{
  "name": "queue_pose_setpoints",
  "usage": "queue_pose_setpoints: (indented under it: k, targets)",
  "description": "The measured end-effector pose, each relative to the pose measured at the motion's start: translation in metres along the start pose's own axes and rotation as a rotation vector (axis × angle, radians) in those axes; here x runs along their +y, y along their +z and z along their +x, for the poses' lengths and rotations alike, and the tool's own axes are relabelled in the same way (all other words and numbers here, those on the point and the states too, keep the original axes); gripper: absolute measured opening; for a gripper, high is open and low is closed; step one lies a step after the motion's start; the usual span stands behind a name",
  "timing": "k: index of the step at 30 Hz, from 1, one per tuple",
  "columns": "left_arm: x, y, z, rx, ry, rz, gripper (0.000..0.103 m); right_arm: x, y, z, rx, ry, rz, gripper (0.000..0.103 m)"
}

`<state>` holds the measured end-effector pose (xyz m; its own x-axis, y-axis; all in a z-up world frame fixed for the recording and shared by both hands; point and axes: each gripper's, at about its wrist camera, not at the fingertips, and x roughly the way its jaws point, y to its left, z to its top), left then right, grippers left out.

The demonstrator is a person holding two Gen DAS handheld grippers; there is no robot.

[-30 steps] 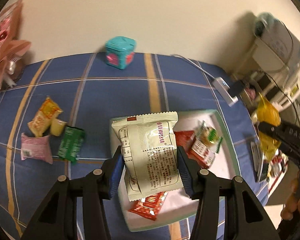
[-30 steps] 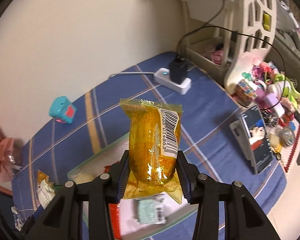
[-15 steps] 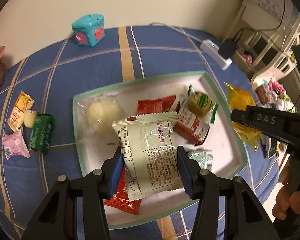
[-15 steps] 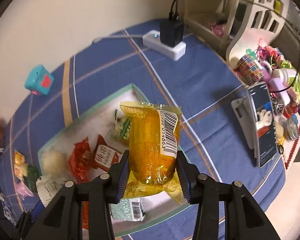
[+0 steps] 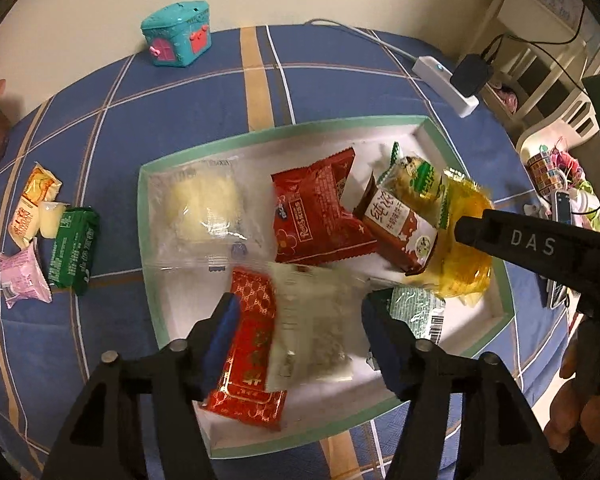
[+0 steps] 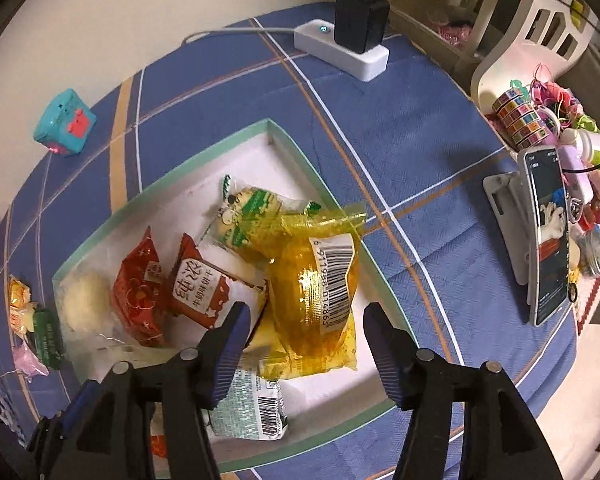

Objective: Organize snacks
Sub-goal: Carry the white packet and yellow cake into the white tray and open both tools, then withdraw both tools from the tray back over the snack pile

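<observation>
Nearest to you, your left gripper [image 5: 296,336] pointed down over the near edge of the tray [image 5: 260,136], its jaws opening. The pale green packet [image 5: 312,320] lay blurred between the blue pads, touching neither, partly over a red and gold packet [image 5: 252,344] in the tray's near left part.

Your right gripper [image 6: 304,340] pointed down over the tray's right side, its jaws also opening. The yellow packet [image 6: 316,280] lay between the pads, free of both, inside the tray against its right rim.

Around these, the tray also held a mint green packet [image 6: 248,408] near its front edge, a brown and white biscuit packet [image 6: 200,280] and a red packet [image 5: 316,216] at its centre, a clear wrapped pale cake [image 5: 200,204] at its left, and a green and yellow packet [image 6: 252,212] towards its far right.

Left of the tray, on the blue checked cloth [image 5: 180,100], four small snacks sat together: a pink packet [image 5: 20,280], a dark green packet [image 5: 74,248], a small cream one [image 5: 52,220] and an orange one [image 5: 34,200].

Beyond the tray stood a teal toy chest [image 5: 178,34] at the far left and a white power strip [image 6: 340,48] at the far right.
</observation>
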<state>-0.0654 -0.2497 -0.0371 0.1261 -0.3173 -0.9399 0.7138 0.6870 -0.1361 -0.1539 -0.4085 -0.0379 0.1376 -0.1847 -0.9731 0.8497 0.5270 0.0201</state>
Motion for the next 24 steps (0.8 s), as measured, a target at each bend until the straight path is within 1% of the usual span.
queue_pose_setpoints:
  k: [3,5,13,15,16,20,24]
  targets:
    - [0.005,0.003,-0.007,-0.016,-0.01,-0.014,0.067,0.004,0.002,-0.008,-0.019,0.001,0.001,0.068]
    - [0.011,0.006,-0.012,-0.029,-0.011,-0.031,0.069,0.006,0.004,-0.015,-0.033,0.004,-0.003,0.068]
    - [0.063,0.016,-0.036,-0.099,0.024,-0.167,0.073,0.027,0.003,-0.039,-0.071,0.057,-0.039,0.068]
    - [0.081,0.016,-0.041,-0.112,0.041,-0.203,0.08,0.037,0.002,-0.044,-0.083,0.064,-0.059,0.068]
    - [0.087,0.016,-0.043,-0.117,0.046,-0.216,0.081,0.042,0.001,-0.048,-0.089,0.072,-0.069,0.068]
    - [0.114,0.015,-0.052,-0.141,0.061,-0.269,0.081,0.059,-0.003,-0.059,-0.098,0.111,-0.099,0.068]
    - [0.133,0.014,-0.061,-0.166,0.098,-0.292,0.081,0.074,-0.01,-0.06,-0.097,0.106,-0.133,0.068]
